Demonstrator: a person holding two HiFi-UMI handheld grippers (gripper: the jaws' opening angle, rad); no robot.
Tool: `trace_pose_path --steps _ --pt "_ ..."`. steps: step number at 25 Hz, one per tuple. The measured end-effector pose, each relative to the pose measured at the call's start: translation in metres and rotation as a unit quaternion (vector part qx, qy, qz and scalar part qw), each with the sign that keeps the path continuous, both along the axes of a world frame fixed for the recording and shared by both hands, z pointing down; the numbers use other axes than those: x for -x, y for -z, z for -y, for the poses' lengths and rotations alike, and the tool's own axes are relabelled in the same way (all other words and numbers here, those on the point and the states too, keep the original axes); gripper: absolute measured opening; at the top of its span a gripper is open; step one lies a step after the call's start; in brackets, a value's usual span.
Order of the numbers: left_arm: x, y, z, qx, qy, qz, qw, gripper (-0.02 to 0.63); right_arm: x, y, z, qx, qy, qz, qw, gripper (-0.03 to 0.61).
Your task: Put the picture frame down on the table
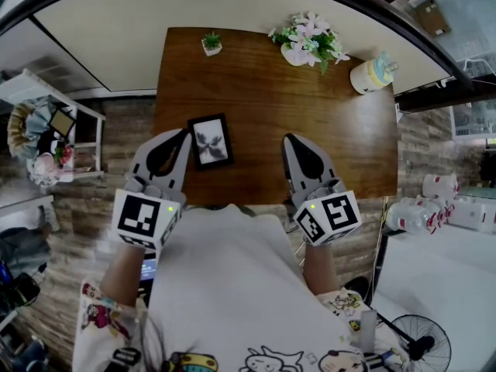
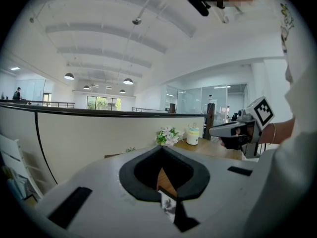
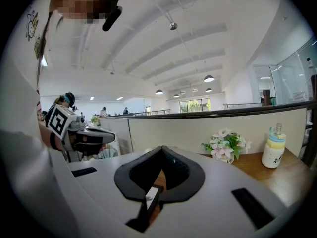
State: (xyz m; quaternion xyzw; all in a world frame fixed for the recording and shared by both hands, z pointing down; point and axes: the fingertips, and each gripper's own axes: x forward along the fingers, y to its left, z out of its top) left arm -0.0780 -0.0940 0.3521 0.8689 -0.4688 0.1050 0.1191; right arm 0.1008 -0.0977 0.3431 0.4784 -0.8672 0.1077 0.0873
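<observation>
on the worktop (image 1: 341, 130) the frame (image 1: 211, 140) lies flat, just beside the left hand-held gripper (image 1: 184, 134); right hand-held gripper (image 1: 288, 139) apart; both closed, empty.

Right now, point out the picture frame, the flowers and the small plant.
picture frame (image 1: 210, 140), head view, middle of its picture.
flowers (image 1: 308, 36), head view, the pink blooms.
small plant (image 1: 211, 39), head view, its leaves.

A picture frame (image 1: 210, 140) rests on the wooden desk (image 1: 263, 91), at eight o'clock from its middle. The left tongs (image 1: 185, 133), jaws together, point just beside the frame's left edge. The right tongs (image 1: 287, 139), also closed, sit at five o'clock. A small potted plant (image 1: 211, 43) stands at eleven, flowers (image 1: 310, 41) at one and a pale bottle (image 1: 372, 74) at two.
</observation>
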Motion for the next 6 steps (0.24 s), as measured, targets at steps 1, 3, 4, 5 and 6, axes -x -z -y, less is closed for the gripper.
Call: trace_pose_path --steps 1,3,4,5,6 --pt "0.0003 -0.0003 0.0001 0.000 0.000 0.000 1.0000 0.002 0.0003 -0.0002 0.0001 0.001 0.000 0.000 1.000 -0.003" --pt "0.0011 -0.0007 0.0007 0.001 0.001 0.000 1.0000 0.002 0.0012 -0.0005 0.0007 0.002 0.001 0.000 1.000 -0.003" --pt "0.0016 -0.0007 0.0012 0.000 0.000 0.001 1.0000 0.002 0.0018 -0.0006 0.0012 0.002 0.001 0.000 1.000 -0.003" --pt "0.0022 -0.0007 0.0018 -0.002 0.000 0.002 1.0000 0.002 0.0024 -0.0006 0.0016 0.002 0.001 0.000 1.000 -0.003" --pt "0.0028 -0.0007 0.0023 -0.003 -0.001 0.003 1.0000 0.002 0.0030 -0.0006 0.0021 0.003 0.002 0.000 1.000 -0.002"
